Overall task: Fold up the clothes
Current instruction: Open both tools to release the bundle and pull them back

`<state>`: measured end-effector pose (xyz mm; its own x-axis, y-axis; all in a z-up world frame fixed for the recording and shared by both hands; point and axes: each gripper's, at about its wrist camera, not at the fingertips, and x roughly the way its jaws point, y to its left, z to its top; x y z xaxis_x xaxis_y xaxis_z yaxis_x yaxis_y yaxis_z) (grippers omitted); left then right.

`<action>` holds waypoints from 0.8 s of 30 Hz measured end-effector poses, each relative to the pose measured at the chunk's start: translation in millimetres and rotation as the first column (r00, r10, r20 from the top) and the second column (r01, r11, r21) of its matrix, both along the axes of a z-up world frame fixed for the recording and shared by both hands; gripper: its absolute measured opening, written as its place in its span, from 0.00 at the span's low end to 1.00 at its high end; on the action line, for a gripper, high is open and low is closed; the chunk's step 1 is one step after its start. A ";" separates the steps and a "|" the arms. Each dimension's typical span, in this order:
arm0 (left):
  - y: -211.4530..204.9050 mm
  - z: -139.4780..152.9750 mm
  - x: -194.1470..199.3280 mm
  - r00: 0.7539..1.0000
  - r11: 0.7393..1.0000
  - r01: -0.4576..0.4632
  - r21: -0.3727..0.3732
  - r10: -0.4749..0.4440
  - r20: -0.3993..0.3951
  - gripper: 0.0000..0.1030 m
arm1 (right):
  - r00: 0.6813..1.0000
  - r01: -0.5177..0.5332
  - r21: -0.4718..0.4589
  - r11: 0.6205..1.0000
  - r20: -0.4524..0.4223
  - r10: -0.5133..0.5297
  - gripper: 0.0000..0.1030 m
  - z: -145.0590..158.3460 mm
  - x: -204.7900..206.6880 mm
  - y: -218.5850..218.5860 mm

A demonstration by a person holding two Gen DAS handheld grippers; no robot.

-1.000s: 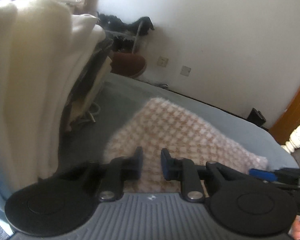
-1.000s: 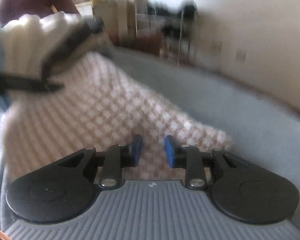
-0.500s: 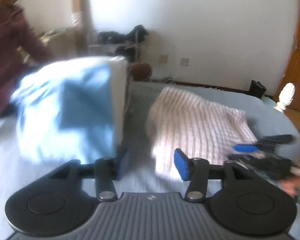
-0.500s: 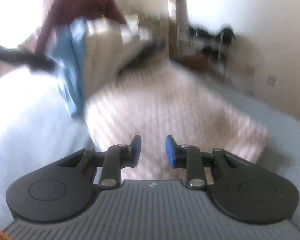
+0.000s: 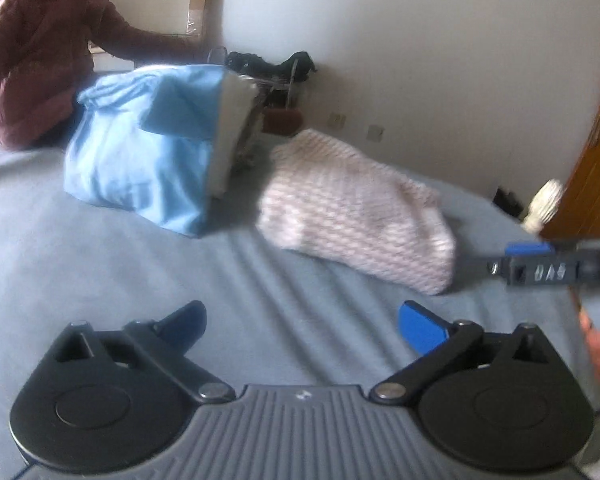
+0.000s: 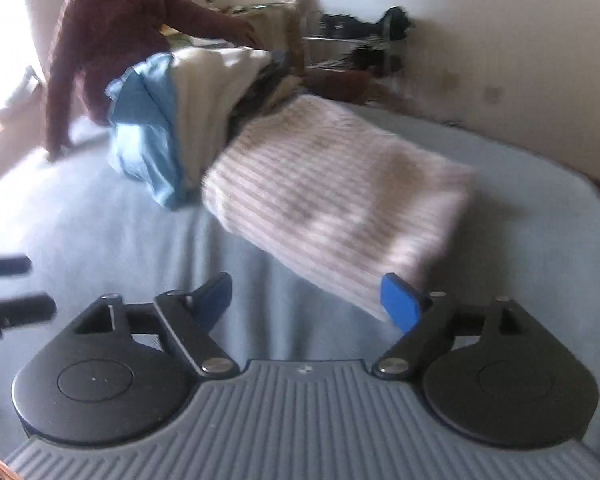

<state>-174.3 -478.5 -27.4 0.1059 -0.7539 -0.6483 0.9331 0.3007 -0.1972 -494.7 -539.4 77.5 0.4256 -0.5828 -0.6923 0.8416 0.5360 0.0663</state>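
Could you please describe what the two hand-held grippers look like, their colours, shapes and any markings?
Both match. The left hand-held gripper and right hand-held gripper each have two black linkage arms on round black discs, silver pivot screws, blue pads on the fingers, and a ribbed grey body with a small white logo.

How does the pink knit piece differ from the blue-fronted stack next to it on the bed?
The pink knit sweater is one folded garment lying low; the clothes stack holds several garments and stands taller. The sweater is textured knit; the stack's blue front is smooth cloth. Both rest on the grey-blue bed, untouched by either gripper.
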 end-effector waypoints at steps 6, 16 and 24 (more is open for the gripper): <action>-6.4 4.7 -43.6 1.000 1.000 0.009 0.027 -0.010 0.030 1.00 | 0.980 0.183 -0.058 0.981 -0.070 -0.187 0.90 12.2 -29.3 22.5; 11.3 -0.5 -56.3 0.993 0.986 -0.114 0.126 0.108 0.054 1.00 | 0.969 0.213 -0.100 0.972 -0.105 -0.223 0.99 10.5 -31.5 29.7; 7.0 -8.9 -63.0 0.989 0.975 -0.145 0.168 0.139 0.046 1.00 | 0.968 0.186 -0.075 0.980 -0.156 -0.196 0.99 2.0 -25.8 27.5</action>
<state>-237.3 -471.5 -36.2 0.2277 -0.6081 -0.7605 0.8838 0.4569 -0.1008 -520.5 -511.9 79.5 0.1882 -0.6843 -0.7045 0.9256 0.3634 -0.1057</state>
